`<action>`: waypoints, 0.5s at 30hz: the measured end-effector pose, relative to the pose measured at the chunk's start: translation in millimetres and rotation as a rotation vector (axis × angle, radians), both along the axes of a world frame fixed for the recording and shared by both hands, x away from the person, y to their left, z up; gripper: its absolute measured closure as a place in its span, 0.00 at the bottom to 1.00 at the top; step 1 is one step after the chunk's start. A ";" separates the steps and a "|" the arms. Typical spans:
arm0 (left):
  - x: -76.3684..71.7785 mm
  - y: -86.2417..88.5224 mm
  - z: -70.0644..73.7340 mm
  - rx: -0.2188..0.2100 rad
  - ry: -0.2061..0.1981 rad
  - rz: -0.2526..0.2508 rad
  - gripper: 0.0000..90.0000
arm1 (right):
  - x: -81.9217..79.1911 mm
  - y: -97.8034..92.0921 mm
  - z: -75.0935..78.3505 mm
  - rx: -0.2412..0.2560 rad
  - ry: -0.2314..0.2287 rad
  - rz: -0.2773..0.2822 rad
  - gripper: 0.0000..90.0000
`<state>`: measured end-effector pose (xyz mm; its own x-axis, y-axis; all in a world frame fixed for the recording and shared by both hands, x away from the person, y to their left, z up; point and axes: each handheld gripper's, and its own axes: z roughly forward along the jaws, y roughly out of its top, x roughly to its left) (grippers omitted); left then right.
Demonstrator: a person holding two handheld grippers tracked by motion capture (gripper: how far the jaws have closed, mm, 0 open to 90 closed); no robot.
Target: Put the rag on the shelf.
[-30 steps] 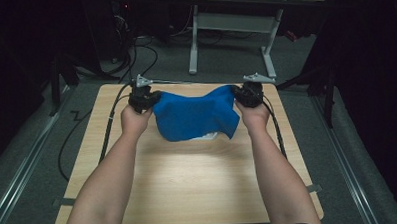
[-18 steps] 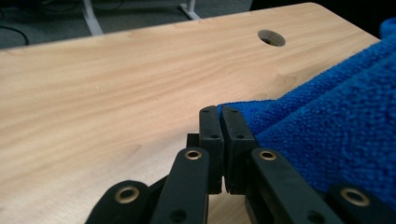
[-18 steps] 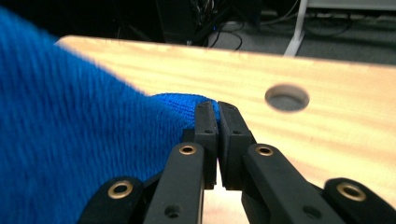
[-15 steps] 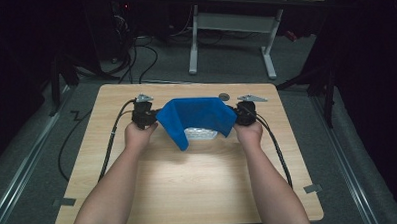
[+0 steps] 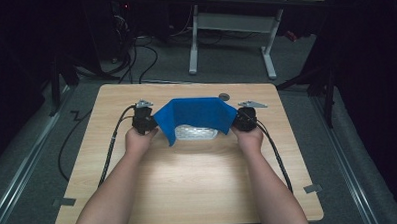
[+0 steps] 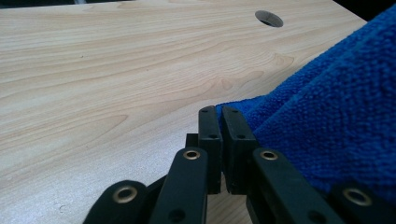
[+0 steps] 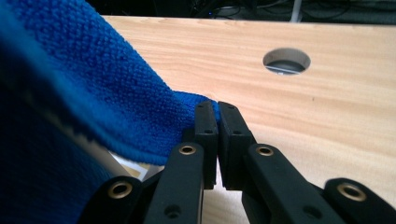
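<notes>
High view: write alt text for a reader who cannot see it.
Seen from above, a person's two hands hold a blue cloth stretched between the left gripper and the right gripper, lifted over a pale flat item on a light wooden table. Black cables trail back from the grippers along the forearms.

A light wood-grain desk [image 5: 189, 182] with rounded corners carries everything. Near its far edge, right of centre, a round cable hole [image 5: 224, 96] is cut through the top. A flat, pale, shiny packet [image 5: 194, 131] lies directly on the desk towards the far middle, partly covered by a blue cloth [image 5: 194, 114] held up above it. Black cables [image 5: 110, 150] trail across the left part of the surface and over its near left edge, and another cable [image 5: 278, 159] runs along the right side.
</notes>
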<state>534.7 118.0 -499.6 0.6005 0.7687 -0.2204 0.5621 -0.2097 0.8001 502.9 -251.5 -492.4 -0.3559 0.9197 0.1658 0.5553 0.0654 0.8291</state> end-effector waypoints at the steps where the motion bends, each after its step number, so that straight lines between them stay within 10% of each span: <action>1: -0.3 -0.7 -0.7 0.000 0.001 -0.003 0.97 | -1.0 -1.0 -2.2 0.009 0.008 -0.003 0.98; 15: -11.0 8.2 19.9 -0.003 -0.090 0.058 0.64 | -8.9 -9.8 11.5 0.010 -0.021 -0.028 0.76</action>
